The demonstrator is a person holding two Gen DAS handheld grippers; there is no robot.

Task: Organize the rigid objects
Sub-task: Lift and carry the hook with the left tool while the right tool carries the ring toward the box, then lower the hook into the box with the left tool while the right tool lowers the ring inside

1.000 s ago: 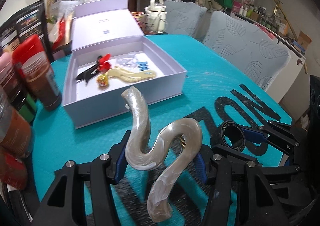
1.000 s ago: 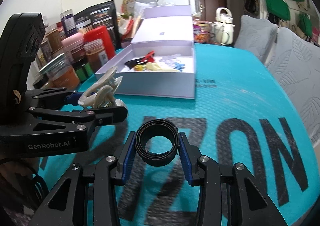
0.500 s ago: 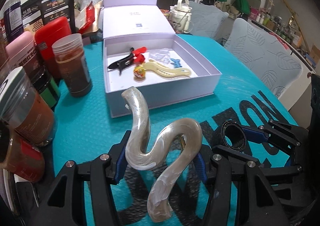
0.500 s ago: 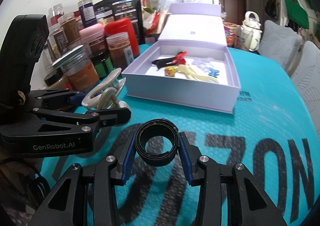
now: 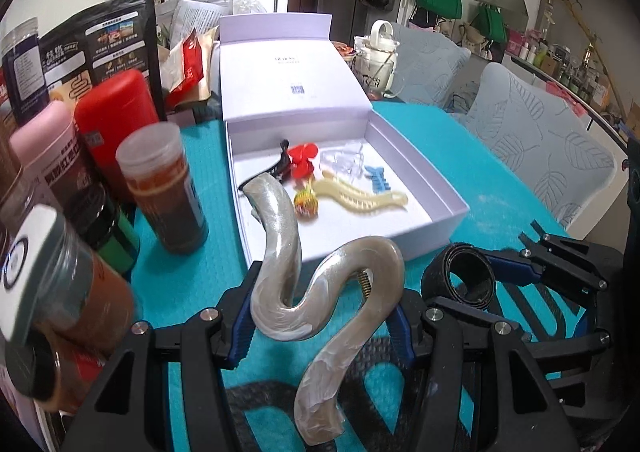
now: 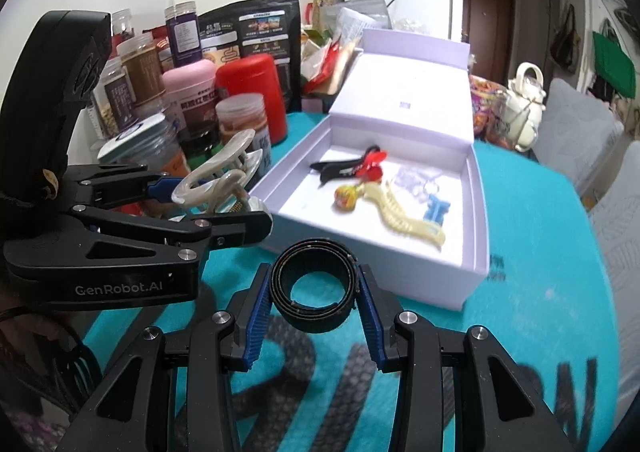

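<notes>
My left gripper (image 5: 320, 316) is shut on a pearly S-shaped hair claw (image 5: 316, 296), held above the teal table. In the right wrist view that same claw (image 6: 216, 180) shows at the left, in the left gripper (image 6: 240, 212). My right gripper (image 6: 314, 308) is shut on a coiled black strap ring (image 6: 314, 294), seen too in the left wrist view as a black ring (image 5: 460, 278). Ahead lies the open lilac box (image 5: 436, 188) (image 6: 472, 276). It holds a cream hair claw (image 5: 360, 198), a black clip with red flower (image 5: 294, 164), a blue clip (image 5: 378, 176) and a clear clip (image 5: 344, 156).
Jars and canisters crowd the table's left side: a brown-filled jar (image 5: 164, 188), a red canister (image 5: 114, 120), a pink one (image 5: 44, 148). The box lid (image 5: 288, 76) stands up behind the box. Padded chairs (image 5: 540, 148) line the right edge. A white teapot (image 6: 524, 108) stands behind.
Both grippers have moved closer to the lilac box and risen a little, each keeping its grip. The box and jars now loom larger, and more of the jar row shows on the left.
</notes>
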